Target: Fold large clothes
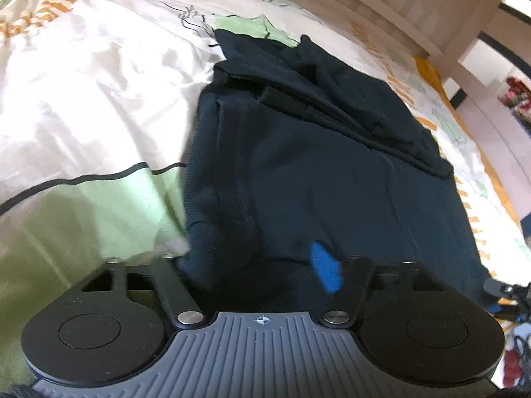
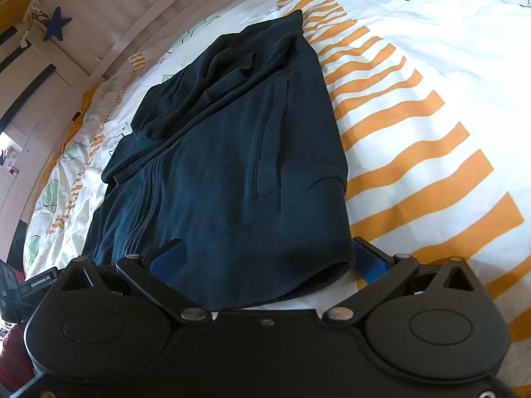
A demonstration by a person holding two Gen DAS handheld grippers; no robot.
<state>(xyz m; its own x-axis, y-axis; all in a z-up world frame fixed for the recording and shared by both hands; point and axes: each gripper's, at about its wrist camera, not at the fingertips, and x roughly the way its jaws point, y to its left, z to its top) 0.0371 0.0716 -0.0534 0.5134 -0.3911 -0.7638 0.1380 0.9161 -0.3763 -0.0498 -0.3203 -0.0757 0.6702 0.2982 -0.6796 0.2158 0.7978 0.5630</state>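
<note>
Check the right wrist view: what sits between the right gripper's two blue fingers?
The near hem of the dark zip jacket fills the gap of the right gripper; its fingers flank the cloth on the striped bedcover.

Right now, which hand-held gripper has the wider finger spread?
The right hand-held gripper: its blue fingers stand wide, straddling the hem of the dark navy zip-up jacket. The left hand-held gripper has them closer, in the fabric.

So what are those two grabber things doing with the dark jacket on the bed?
A person is folding a dark zip jacket on a bed with a patterned cover. It is already partly folded. Each hand holds a grabber at the near edge. The left gripper has fabric bunched between its blue fingers. The right gripper stands wide open around the jacket's corner, not squeezing yet.
</note>
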